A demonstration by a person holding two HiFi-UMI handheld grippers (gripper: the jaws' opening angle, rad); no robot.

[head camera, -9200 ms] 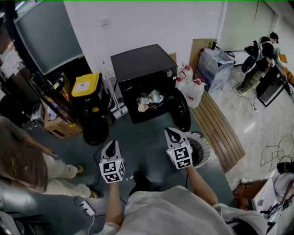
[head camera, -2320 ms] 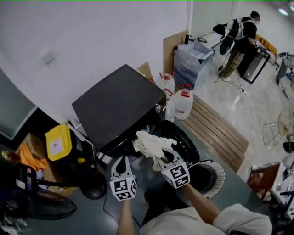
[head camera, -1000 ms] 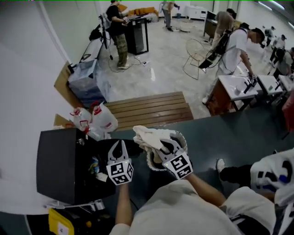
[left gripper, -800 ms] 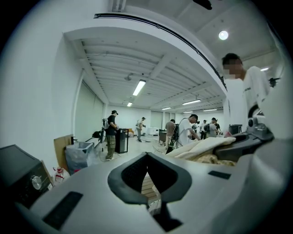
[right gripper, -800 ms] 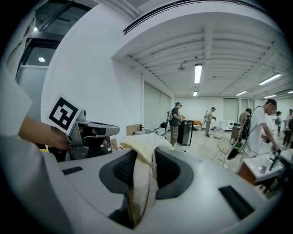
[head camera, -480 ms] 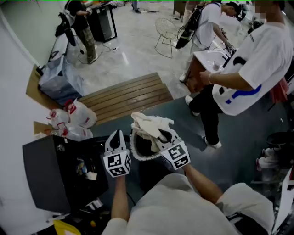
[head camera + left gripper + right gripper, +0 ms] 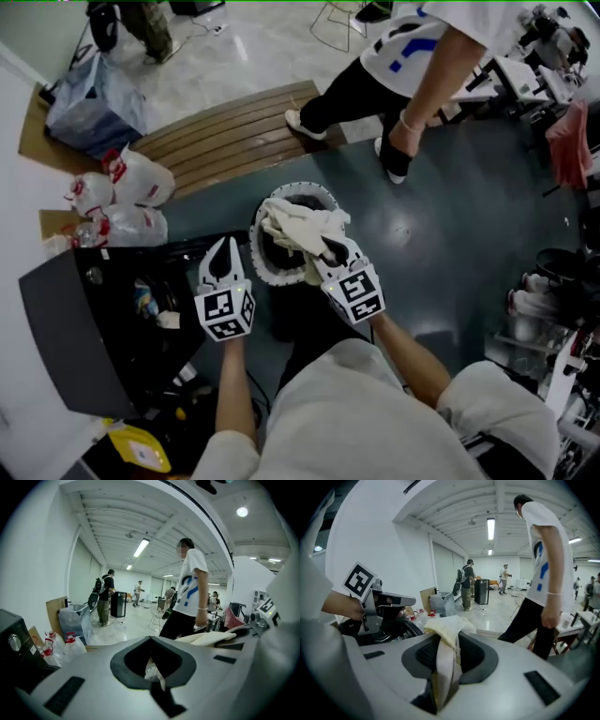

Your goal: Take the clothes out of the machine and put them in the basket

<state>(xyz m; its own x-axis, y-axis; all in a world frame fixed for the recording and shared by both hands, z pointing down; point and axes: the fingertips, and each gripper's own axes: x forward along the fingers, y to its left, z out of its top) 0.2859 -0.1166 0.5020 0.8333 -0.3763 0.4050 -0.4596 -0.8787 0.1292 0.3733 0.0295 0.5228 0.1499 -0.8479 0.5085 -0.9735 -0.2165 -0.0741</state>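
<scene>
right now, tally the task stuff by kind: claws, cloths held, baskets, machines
claws: 2, the left claw and the right claw
cloths held: 1, the cream cloth in the right claw
baskets: 1, the white basket
machines: 1, the black machine
total: 5

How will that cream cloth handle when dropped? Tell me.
Probably floppy: the cream cloth droops in folds from the right gripper. Likely light, since one pinched fold carries it. It should slump into the basket rather than roll.
</scene>
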